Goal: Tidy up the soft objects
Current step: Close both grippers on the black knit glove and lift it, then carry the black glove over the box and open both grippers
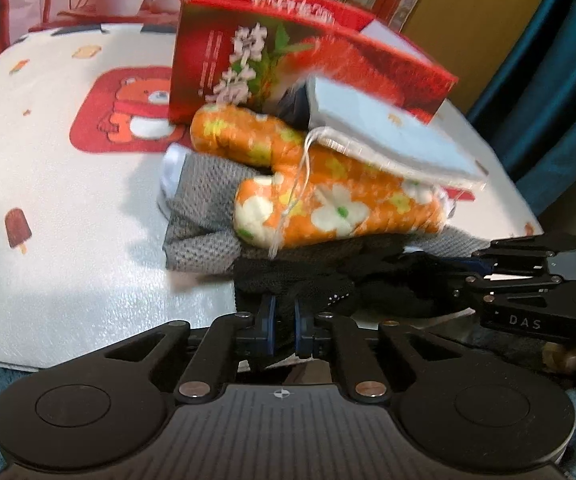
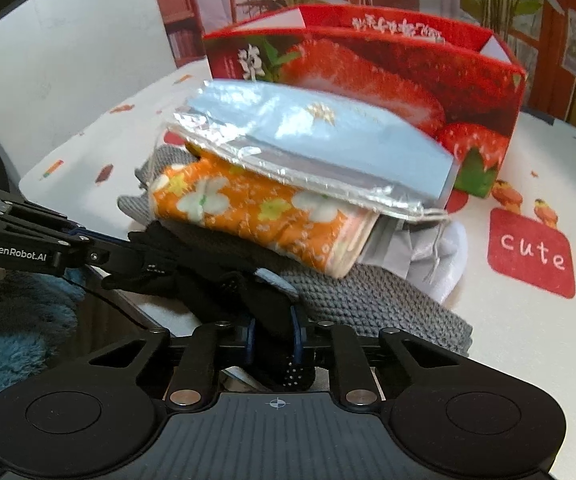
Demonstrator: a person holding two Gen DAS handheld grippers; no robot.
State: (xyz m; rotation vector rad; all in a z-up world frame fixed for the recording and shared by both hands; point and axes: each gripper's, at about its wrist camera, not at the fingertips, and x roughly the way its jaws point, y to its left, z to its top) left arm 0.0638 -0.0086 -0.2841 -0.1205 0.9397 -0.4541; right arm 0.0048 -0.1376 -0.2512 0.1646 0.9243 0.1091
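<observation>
A pile of soft things lies on the printed mat [image 1: 68, 200]. At its front is a black dotted fabric piece [image 1: 312, 284] [image 2: 208, 276]. My left gripper [image 1: 286, 320] is shut on its near edge, and my right gripper [image 2: 274, 332] is shut on its other end. Each gripper shows from the side in the other's view: the right gripper [image 1: 462, 280] and the left gripper [image 2: 144, 264]. Above the black piece lie a grey knitted cloth [image 1: 200, 248] [image 2: 368, 300], orange floral rolls [image 1: 340, 212] [image 2: 248, 208] and a pale blue packet [image 1: 388, 136] [image 2: 320, 136].
A red strawberry box [image 1: 248, 48] [image 2: 408, 72] stands open right behind the pile. A white cloth [image 2: 444, 264] pokes out under the grey one. A blue fluffy rug [image 2: 16, 340] borders the mat's near edge. Picture boards stand at the back.
</observation>
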